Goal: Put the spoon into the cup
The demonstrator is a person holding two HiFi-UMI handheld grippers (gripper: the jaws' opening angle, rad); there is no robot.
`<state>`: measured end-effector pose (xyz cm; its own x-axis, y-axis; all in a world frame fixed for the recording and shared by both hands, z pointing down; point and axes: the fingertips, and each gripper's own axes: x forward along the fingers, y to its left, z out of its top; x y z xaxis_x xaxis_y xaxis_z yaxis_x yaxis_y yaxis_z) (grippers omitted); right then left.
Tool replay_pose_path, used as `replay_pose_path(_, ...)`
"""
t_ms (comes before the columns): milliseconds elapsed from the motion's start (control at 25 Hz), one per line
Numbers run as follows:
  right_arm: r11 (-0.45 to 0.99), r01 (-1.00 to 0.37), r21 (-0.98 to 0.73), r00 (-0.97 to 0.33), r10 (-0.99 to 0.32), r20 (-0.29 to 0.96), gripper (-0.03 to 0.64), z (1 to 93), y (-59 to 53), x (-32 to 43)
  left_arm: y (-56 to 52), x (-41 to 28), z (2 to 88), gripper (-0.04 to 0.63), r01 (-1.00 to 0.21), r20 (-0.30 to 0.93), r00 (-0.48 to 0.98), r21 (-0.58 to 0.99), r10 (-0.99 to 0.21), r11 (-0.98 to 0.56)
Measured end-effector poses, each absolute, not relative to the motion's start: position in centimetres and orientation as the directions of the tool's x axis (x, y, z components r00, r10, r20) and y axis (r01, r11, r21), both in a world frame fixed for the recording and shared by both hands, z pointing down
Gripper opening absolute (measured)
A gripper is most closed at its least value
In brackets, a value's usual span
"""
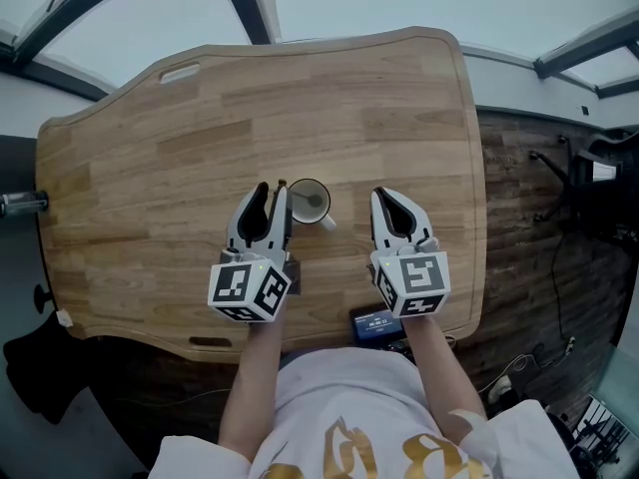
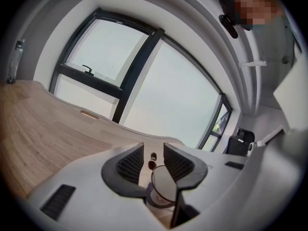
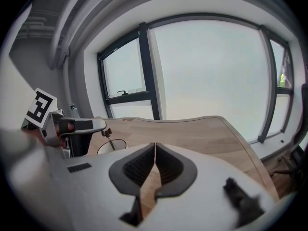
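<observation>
At a light wooden bench (image 1: 150,168) with rounded corners, the slim dark-handled spoon (image 1: 287,188) stands inside the small round white cup (image 1: 312,204), its bowl down in the cup and its handle leaning on the rim on the side facing my left hand-held gripper (image 1: 272,194). That hand-held gripper's jaws stand apart on either side of the handle's knobbed tip, and in the left gripper view the pads do not press on the spoon (image 2: 152,162), which rises from the cup (image 2: 162,189) just below. My right hand-held gripper (image 1: 387,200) hovers beside the cup on its other side, clear of it, with its jaws closed together on nothing. From the right gripper view, the cup (image 3: 111,146) and the spoon (image 3: 109,136) show at left under my left hand-held gripper (image 3: 79,126).
</observation>
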<state>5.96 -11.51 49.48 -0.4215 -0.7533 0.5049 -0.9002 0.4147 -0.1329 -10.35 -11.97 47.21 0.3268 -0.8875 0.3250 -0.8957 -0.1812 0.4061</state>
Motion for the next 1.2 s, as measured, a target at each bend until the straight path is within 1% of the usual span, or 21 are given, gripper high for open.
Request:
replay_pose_path(200, 0.408, -0.905, -0.123, -0.413, -0.768, 0.49, 0.032, 48.5, -11.3, 6.2, -11.7, -10.2, 46.3, 0.12, -0.91, 0.316, 0.321, 0.365, -0.893, -0.198)
replay_pose_path(240, 0.408, -0.905, -0.121, -0.412, -0.771, 0.486, 0.032, 48.3, -11.2, 6.2, -11.6, -10.1, 46.1, 0.11, -0.911, 0.315, 0.326, 0.358, -0.891, -0.206)
replay_pose_path(320, 0.408, -0.906, -0.117, -0.411, -0.776, 0.478, 0.032, 47.8, -11.1, 6.2, -11.3, -9.7, 45.8, 0.064, -0.909, 0.317, 0.344, 0.347, -0.884, -0.229)
replay_pose_path(440, 0.408, -0.906, -0.108, -0.409, -0.784, 0.467, 0.032, 47.0, -10.6, 6.2, -10.9, -9.3, 45.2, 0.038, -0.906, 0.31, 0.362, 0.339, -0.879, -0.253)
replay_pose_path(680, 0.401, -0.912, -0.087, -0.397, -0.804, 0.443, 0.032, 45.2, -9.6, 6.8, -10.1, -9.2, 43.7, 0.021, -0.918, 0.31, 0.353, 0.296, -0.883, -0.263)
replay_pose_path(1200, 0.398, -0.917, -0.039, -0.385, -0.851, 0.357, 0.032, 40.4, -6.1, 7.1, -6.7, -9.3, 39.8, 0.014, -0.937, 0.288, 0.333, 0.206, -0.898, -0.281)
